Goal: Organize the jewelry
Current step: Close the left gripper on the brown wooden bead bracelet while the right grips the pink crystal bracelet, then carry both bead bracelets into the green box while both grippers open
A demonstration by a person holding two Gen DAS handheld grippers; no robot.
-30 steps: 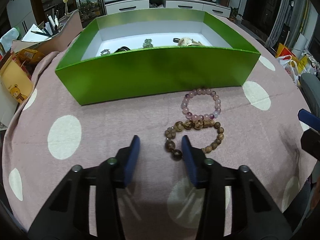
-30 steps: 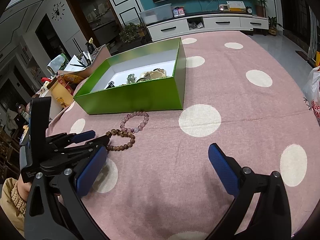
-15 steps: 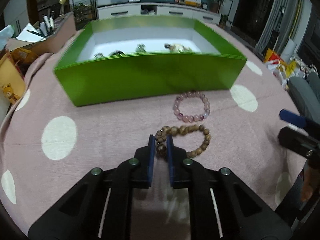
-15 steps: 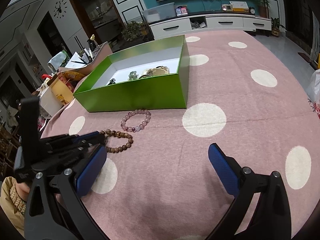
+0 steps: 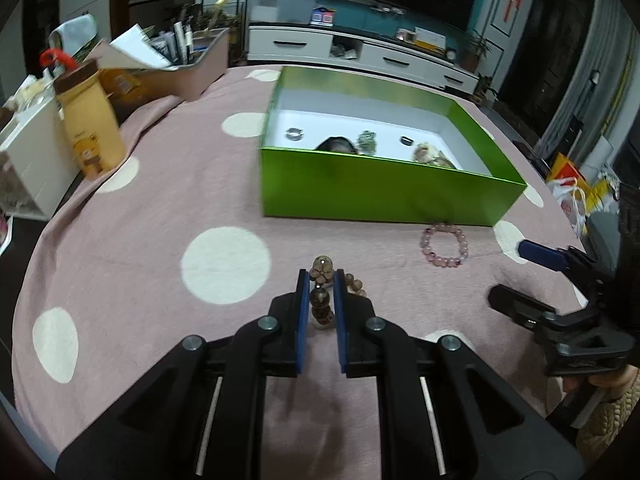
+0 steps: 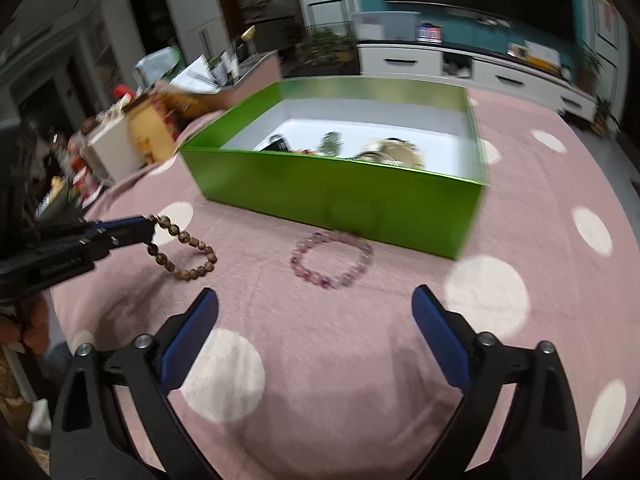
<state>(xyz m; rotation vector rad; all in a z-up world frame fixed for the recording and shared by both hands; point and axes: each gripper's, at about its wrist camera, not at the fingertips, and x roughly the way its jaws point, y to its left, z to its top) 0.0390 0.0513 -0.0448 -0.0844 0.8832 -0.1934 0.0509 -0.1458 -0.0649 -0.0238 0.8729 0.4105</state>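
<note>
1. Brown wooden beads first, in the left wrist view: our left gripper (image 5: 320,280) has its blue pads clamped on the brown bead bracelet (image 5: 322,276), one carved bead poking up past the fingertips and a few more beads trailing off to the right.
2. Just beyond it we see the pink bead bracelet (image 5: 444,245) lying flat on the pink dotted tablecloth (image 5: 140,240), close in front of the green box (image 5: 384,194) but not touching it.
3. Inside the box, on its white floor, we make out several small pieces of jewelry (image 5: 367,141); they are too small to name.
4. Over at the right edge our right gripper (image 5: 516,276) comes in sideways, a hand (image 5: 604,384) in a knitted sleeve gripping it.
5. Far left, a yellow bottle (image 5: 91,128) with a bear on it stands by a white box.
6. Now the right wrist view, rather blurred: our right gripper (image 6: 316,312) has its jaws wide and closing, nothing between the pads.
7. The pink bead bracelet (image 6: 332,258) lies ahead of those fingertips, between them and the green box (image 6: 340,196).
8. To the left, our left gripper (image 6: 150,232) holds the brown bead bracelet (image 6: 184,254) by one end, the loop sagging to the tablecloth (image 6: 360,360).
</note>
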